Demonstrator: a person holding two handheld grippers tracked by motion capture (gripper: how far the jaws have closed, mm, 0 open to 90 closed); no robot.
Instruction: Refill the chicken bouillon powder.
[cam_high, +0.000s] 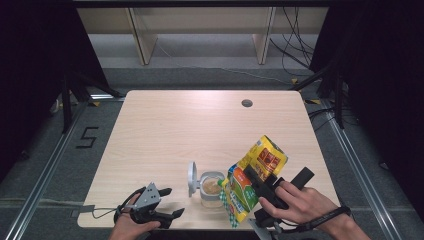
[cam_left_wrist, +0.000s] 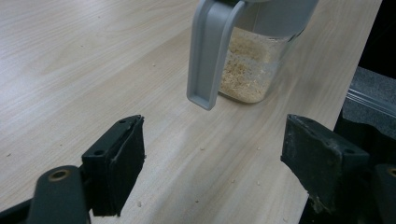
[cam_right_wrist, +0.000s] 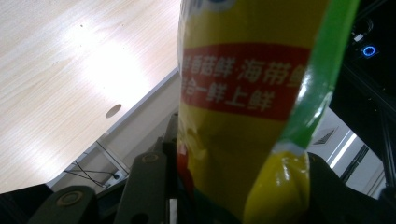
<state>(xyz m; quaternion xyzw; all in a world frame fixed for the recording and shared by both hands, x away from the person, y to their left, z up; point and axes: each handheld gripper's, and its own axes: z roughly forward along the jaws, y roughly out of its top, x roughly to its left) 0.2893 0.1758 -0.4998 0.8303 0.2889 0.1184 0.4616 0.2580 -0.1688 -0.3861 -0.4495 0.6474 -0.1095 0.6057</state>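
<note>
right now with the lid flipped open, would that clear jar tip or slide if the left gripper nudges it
The clear jar looks only part filled with pale granules, so it is probably light and may slide on the smooth table. Its open lid hangs to one side, so a high push might tip it and spill. The bag tilted over it could snag.

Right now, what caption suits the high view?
Right tongs tip a yellow bag over an open jar.

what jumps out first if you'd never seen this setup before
The bright yellow and green bag catches the eye first, tipped over the open clear jar near the table's front edge and clamped in the right claw. The jar holds pale granules, its grey lid hanging open at its side. The left claw stands open on the table just short of the jar, with crumbs scattered around.
</note>
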